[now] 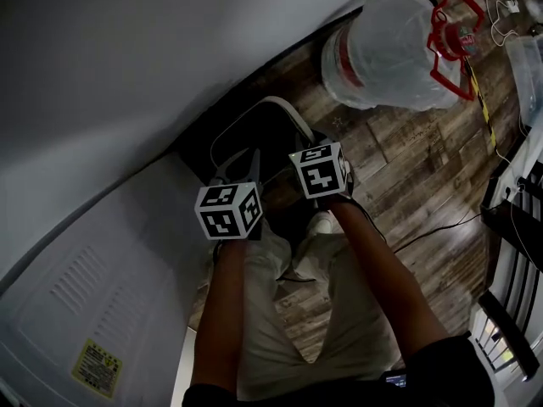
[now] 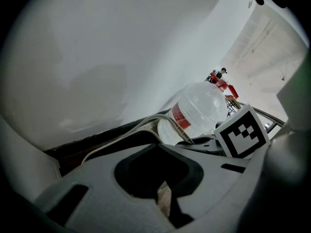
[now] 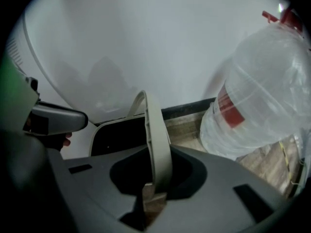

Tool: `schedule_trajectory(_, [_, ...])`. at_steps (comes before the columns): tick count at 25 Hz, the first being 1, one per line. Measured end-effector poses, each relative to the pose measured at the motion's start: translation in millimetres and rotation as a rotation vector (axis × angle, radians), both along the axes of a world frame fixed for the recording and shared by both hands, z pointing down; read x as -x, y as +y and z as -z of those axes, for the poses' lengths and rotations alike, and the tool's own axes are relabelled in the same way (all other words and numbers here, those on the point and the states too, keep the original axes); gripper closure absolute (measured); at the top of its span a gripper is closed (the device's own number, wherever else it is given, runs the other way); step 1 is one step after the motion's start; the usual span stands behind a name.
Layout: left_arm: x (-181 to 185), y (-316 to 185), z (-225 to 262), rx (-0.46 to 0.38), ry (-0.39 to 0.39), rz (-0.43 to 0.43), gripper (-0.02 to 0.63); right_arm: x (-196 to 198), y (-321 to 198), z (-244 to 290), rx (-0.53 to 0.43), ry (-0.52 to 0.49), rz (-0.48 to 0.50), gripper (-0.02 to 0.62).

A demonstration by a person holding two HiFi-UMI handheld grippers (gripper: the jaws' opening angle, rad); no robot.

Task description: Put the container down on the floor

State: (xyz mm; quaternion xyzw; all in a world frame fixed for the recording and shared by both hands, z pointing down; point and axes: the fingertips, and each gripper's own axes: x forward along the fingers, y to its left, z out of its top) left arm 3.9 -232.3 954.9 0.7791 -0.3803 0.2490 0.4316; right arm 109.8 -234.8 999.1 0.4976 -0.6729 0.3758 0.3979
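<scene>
The container (image 1: 263, 130) is a dark bin with a beige rim, close to the white wall over the wooden floor (image 1: 407, 168). My right gripper (image 1: 310, 147) is at its near right edge. In the right gripper view the jaws (image 3: 154, 195) are shut on the beige rim (image 3: 156, 140), which rises straight up between them. My left gripper (image 1: 249, 161) reaches the near left rim. Its jaws (image 2: 165, 198) stand almost together with a thin beige strip between them, and the rim (image 2: 146, 124) curves on beyond. Whether the bin's bottom touches the floor is hidden.
A large clear water bottle (image 1: 386, 49) in a plastic wrap stands on the floor just right of the bin. A red wire frame (image 1: 450, 32) is behind it. A white appliance (image 1: 93, 312) fills the lower left. A cable (image 1: 441, 227) and a rack (image 1: 517, 227) lie right.
</scene>
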Motion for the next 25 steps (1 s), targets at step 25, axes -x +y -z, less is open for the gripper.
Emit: schedule_trajectory(25, [-43,-20,-9,-0.098,-0.06,-0.187,0.592,-52,24,-32,0.101,-0.044,-0.193,0.423])
